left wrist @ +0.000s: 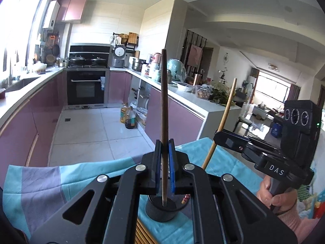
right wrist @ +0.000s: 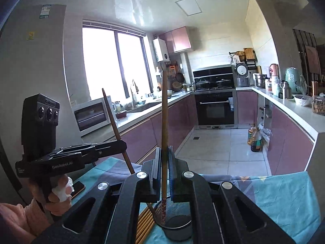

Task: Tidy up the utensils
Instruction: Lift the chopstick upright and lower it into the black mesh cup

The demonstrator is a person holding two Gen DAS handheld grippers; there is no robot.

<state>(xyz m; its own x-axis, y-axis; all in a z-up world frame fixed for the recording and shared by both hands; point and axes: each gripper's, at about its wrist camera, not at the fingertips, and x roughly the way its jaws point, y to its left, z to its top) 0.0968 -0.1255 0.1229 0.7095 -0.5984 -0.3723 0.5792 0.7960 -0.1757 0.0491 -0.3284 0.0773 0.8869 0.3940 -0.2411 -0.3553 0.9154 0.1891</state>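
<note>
My left gripper [left wrist: 165,149] is shut on a dark brown chopstick [left wrist: 164,105] that stands upright, its lower end dipping into a black mesh utensil holder [left wrist: 160,210] on the table. To its right, the right gripper [left wrist: 218,135] pinches a lighter wooden chopstick [left wrist: 228,106] held at a slant. In the right wrist view, my right gripper [right wrist: 165,154] is shut on that chopstick [right wrist: 164,118], whose patterned end reaches into the holder [right wrist: 175,221]. The left gripper [right wrist: 122,142] appears there at the left with the dark chopstick [right wrist: 112,118].
A teal and grey cloth [left wrist: 52,183] covers the table. Wooden slats, a mat or several chopsticks, lie beside the holder [right wrist: 145,223]. A phone [right wrist: 78,187] rests at the table's left edge. Kitchen counters [right wrist: 300,109] and oil bottles [right wrist: 255,140] stand beyond.
</note>
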